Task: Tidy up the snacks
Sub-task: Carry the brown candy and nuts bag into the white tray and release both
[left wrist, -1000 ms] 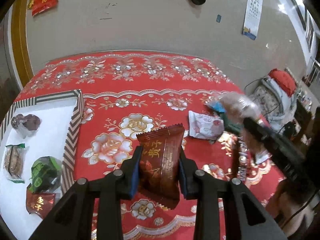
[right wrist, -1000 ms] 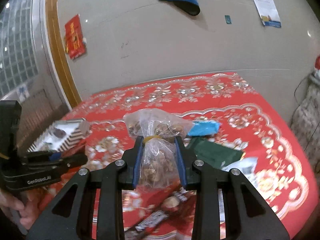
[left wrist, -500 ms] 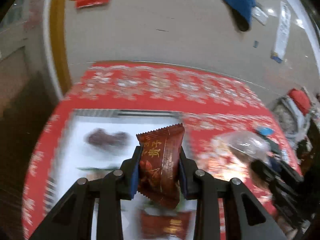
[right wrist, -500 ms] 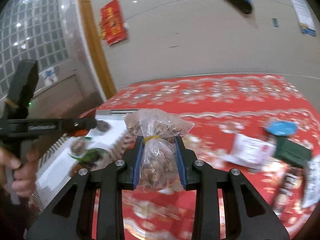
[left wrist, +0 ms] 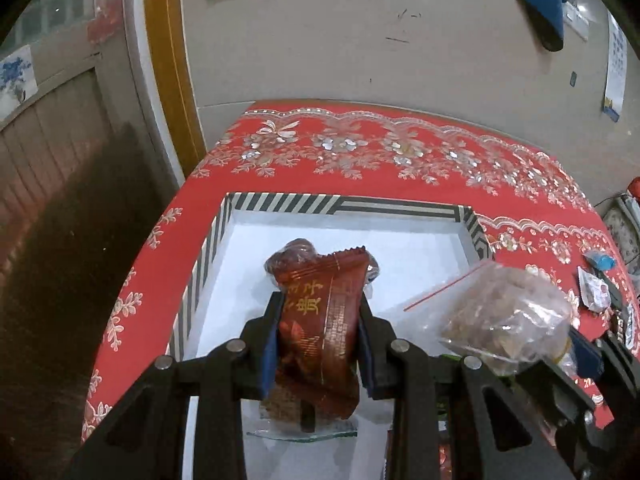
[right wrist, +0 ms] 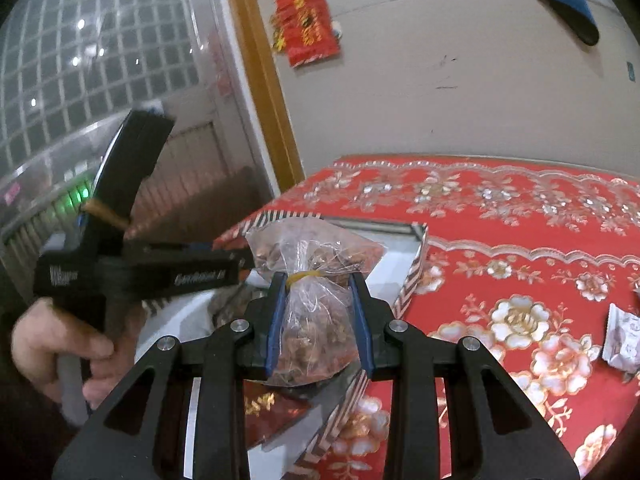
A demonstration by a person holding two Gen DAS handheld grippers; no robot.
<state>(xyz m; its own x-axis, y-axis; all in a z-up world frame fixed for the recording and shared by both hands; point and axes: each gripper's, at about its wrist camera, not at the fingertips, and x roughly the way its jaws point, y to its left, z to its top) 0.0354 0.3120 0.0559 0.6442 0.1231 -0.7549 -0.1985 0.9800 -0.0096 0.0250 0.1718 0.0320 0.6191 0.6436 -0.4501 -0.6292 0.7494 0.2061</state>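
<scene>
My left gripper [left wrist: 319,312] is shut on a dark red snack packet [left wrist: 320,328] with gold characters, held above the white tray [left wrist: 344,205] with a striped rim. My right gripper [right wrist: 318,300] is shut on a clear bag of nuts [right wrist: 316,320] tied with a yellow band. That bag [left wrist: 508,312] shows at the right of the left wrist view, over the tray's right part. A dark wrapped snack [left wrist: 296,249] lies in the tray behind the red packet. Another red packet [right wrist: 272,412] lies in the tray near corner.
The tray sits at the left end of a red floral tablecloth [left wrist: 400,152]. A white snack packet [right wrist: 624,340] and a blue one [left wrist: 600,260] lie on the cloth to the right. The table's left edge [left wrist: 160,232] drops off beside the tray.
Both grippers swung left from the middle of the table to over the tray, each still holding its snack. The right gripper's bag now hangs close beside the left gripper.
</scene>
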